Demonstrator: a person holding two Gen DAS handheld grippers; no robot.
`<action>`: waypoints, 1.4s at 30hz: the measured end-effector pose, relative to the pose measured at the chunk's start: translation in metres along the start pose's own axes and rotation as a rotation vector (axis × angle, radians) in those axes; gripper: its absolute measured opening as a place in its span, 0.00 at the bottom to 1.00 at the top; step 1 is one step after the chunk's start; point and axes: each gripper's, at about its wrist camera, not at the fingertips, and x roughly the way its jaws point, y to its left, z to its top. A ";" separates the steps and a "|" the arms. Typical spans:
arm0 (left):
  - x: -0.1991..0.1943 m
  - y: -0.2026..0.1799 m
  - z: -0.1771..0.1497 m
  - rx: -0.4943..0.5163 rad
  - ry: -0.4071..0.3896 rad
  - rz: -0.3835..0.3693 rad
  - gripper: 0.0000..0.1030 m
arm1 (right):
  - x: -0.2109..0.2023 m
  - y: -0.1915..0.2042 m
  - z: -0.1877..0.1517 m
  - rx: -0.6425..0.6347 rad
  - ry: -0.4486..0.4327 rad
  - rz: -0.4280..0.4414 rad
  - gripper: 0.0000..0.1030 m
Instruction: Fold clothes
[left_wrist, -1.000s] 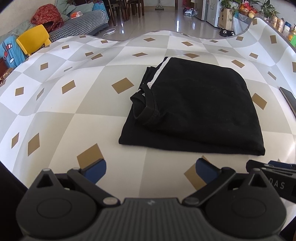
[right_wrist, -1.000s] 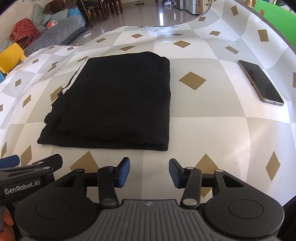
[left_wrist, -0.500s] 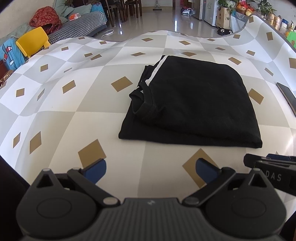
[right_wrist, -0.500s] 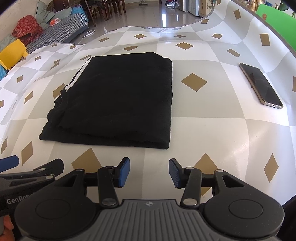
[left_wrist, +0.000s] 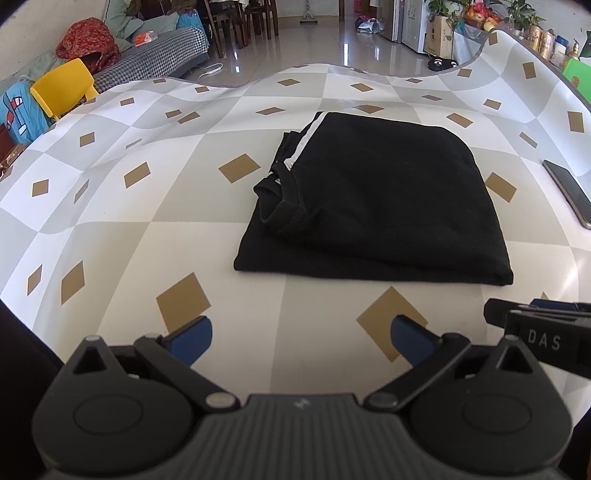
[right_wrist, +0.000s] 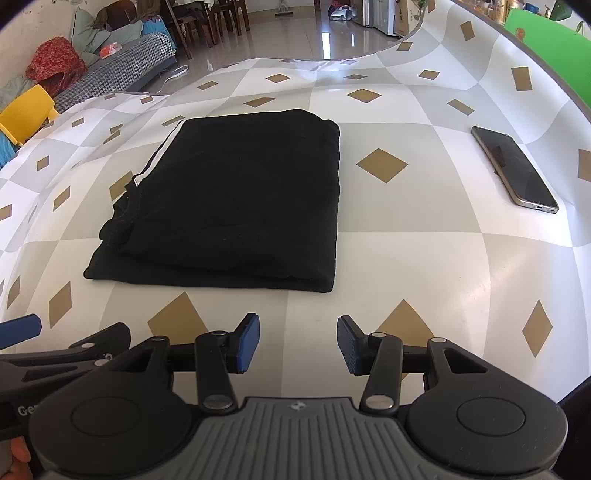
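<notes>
Both grippers have pulled back a little from the folded cloth since a second ago, so more bare worktop shows between the fingers and the cloth's near edge. In the left wrist view, the left gripper (left_wrist: 301, 334) sits at 6 o'clock with its blue fingers (left_wrist: 192, 338) spread wide apart and nothing between them. The tip of the right gripper (left_wrist: 535, 325) pokes in at 4 o'clock, close beside it. In the right wrist view, the right gripper (right_wrist: 297, 341) is also at 6 o'clock, its blue fingers (right_wrist: 247, 341) parted with a smaller gap and holding nothing. The left gripper (right_wrist: 66, 347) shows at 8 o'clock there. Both hang over the worktop (left_wrist: 325, 343), which has a white and grey cloth with brown diamonds. Past the fingers, in the middle, lies the black folded garment (left_wrist: 380, 203), flat on the worktop and touched by neither gripper. A thin white stripe (left_wrist: 301, 142) runs along its left side, and its collar sits bunched at the left edge. In the right wrist view the same black folded garment (right_wrist: 236, 199) sits toward 11 o'clock. A phone (right_wrist: 513, 170) lies flat on the worktop at 2 o'clock, well apart from the garment. Far off at 10 o'clock stands a yellow chair (left_wrist: 64, 86), with a sofa (left_wrist: 155, 50) behind it and a shiny floor (left_wrist: 314, 44) at 12 o'clock.
</notes>
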 end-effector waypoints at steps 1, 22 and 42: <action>-0.001 0.000 0.000 0.000 -0.001 -0.001 1.00 | -0.001 0.000 -0.001 0.001 0.000 0.001 0.44; -0.007 0.012 -0.003 -0.034 0.002 -0.004 1.00 | -0.008 0.003 -0.009 -0.010 0.003 0.039 0.44; 0.005 0.019 0.007 -0.061 0.023 -0.002 1.00 | 0.000 0.009 -0.002 0.000 0.017 0.053 0.44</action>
